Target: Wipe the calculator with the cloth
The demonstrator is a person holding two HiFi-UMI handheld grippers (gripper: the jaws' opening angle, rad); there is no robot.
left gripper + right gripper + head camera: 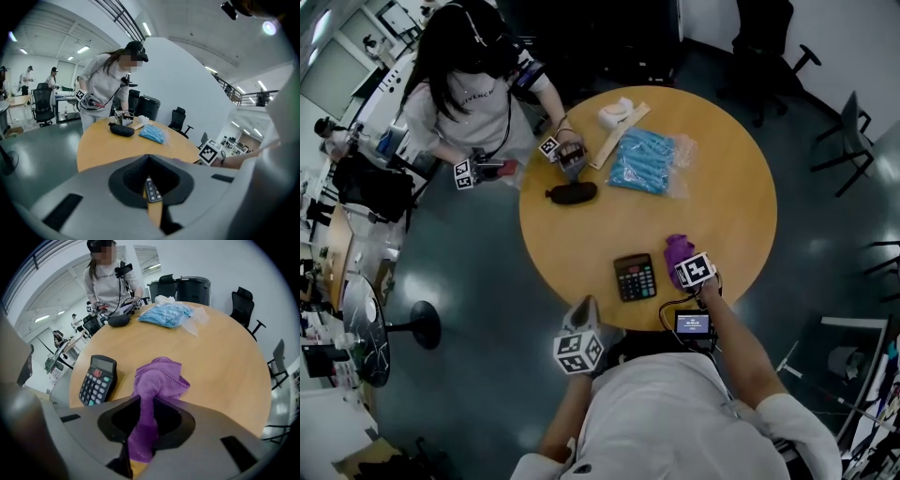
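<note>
Round wooden table [731, 187], open-plan office: right hand-held gripper [140, 441] pinches the purple cloth [159, 380] just beside the calculator [97, 380], seemingly poised to wipe; left hand-held gripper [150, 192], clenched empty, hovers clear at the near edge.

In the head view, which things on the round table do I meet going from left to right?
Black pouch → calculator → purple cloth. The blue bag and the wooden strip overlap these from left to right, so they are left out.
</note>
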